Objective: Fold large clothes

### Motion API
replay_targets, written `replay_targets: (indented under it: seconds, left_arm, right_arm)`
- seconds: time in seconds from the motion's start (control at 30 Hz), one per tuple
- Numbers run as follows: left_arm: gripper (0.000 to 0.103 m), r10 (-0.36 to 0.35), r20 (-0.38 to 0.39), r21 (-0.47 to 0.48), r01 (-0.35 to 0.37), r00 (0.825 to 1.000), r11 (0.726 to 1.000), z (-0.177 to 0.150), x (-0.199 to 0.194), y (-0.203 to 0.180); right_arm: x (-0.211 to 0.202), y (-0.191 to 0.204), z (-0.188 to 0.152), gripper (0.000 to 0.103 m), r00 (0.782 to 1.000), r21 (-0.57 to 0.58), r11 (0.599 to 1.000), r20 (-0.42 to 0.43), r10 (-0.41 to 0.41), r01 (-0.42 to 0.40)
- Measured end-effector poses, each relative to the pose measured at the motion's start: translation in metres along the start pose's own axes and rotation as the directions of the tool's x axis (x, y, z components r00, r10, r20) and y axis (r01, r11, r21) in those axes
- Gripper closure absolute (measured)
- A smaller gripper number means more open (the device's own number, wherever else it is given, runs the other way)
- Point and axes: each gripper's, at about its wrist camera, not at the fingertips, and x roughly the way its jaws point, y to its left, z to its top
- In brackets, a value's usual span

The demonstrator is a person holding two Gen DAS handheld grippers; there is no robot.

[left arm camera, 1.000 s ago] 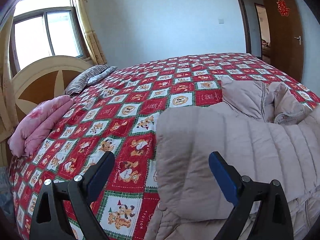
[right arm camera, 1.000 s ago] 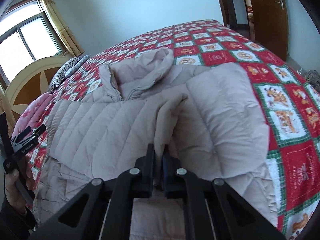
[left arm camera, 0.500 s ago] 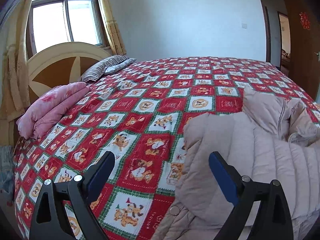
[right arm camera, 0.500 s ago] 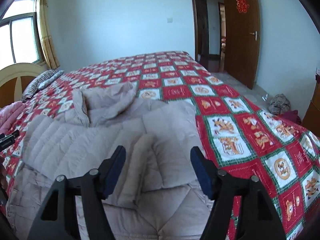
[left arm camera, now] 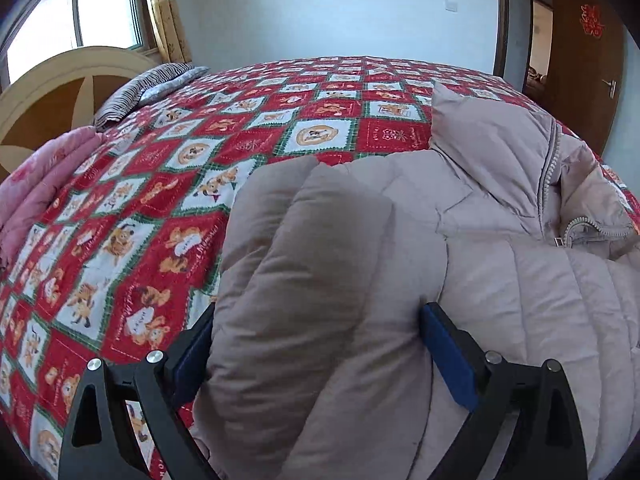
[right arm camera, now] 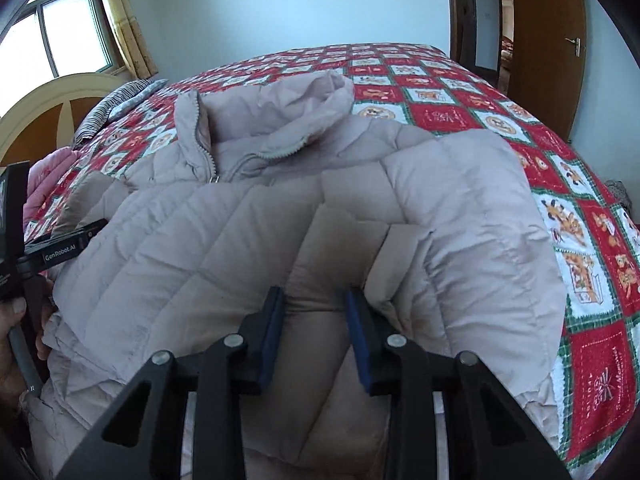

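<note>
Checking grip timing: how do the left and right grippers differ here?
Left gripper stands wide open around the folded sleeve; right gripper is narrower, its jaws having just been closing on a ridge of the jacket. Left gripper sits at the jacket's edge by the bedspread; right gripper over its middle. Both point down with fabric between blue pads.

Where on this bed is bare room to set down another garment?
Bare quilt lies between the jacket, the striped pillow and the pink blanket. More runs along the door side, right of the jacket. The near edge is crowded by the jacket and both grippers.
</note>
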Motion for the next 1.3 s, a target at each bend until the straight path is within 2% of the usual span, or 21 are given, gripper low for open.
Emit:
replay_targets:
  seconds: [0.23,0.5,0.6,0.67,0.73,0.8,0.9,1.03,1.3]
  left_arm:
    - [0.001,-0.061,-0.052,-0.061,0.058,0.997,0.996,-0.005,0.015,0.007]
    - [0.001,-0.044,-0.056,-0.048,0.041,0.997,0.998,-0.007,0.019,0.004]
    - [0.001,-0.040,-0.052,-0.048,0.038,0.998,0.998,-0.007,0.019,0.005]
    - [0.001,-0.040,-0.051,-0.049,0.037,0.998,0.998,-0.007,0.019,0.005]
    - [0.001,-0.041,-0.049,-0.051,0.038,0.998,0.998,-0.008,0.019,0.006]
    - [0.001,-0.041,-0.047,-0.051,0.038,0.998,0.998,-0.008,0.018,0.006]
    - [0.001,-0.040,-0.047,-0.051,0.038,0.998,0.998,-0.008,0.018,0.005]
    - [0.001,-0.037,-0.046,-0.051,0.035,0.998,0.998,-0.008,0.018,0.005]
    - [0.001,-0.032,-0.043,-0.045,0.030,0.999,0.999,-0.008,0.017,0.003]
  right_arm:
    - [0.007,0.006,-0.007,0.069,0.999,-0.029,0.999,0.013,-0.045,0.045]
    - [0.012,0.015,-0.008,0.069,0.994,-0.073,0.991,0.012,-0.108,0.109]
    - [0.007,0.015,-0.004,0.068,0.994,-0.071,0.992,-0.004,-0.106,0.106]
    - [-0.003,0.019,0.002,0.064,0.993,-0.061,0.991,0.006,-0.116,0.116]
    - [-0.019,0.026,0.007,0.048,0.992,-0.037,0.993,0.060,-0.107,0.109]
    - [-0.026,0.039,0.013,0.044,0.992,-0.042,0.995,0.093,-0.087,0.091]
    - [-0.012,0.059,0.021,0.043,0.997,-0.072,0.996,0.060,-0.053,0.057]
    - [0.017,0.066,0.018,0.043,0.998,-0.083,0.995,0.001,-0.057,0.057]
    - [0.031,0.073,-0.001,0.042,0.993,-0.160,0.980,0.007,-0.117,0.116]
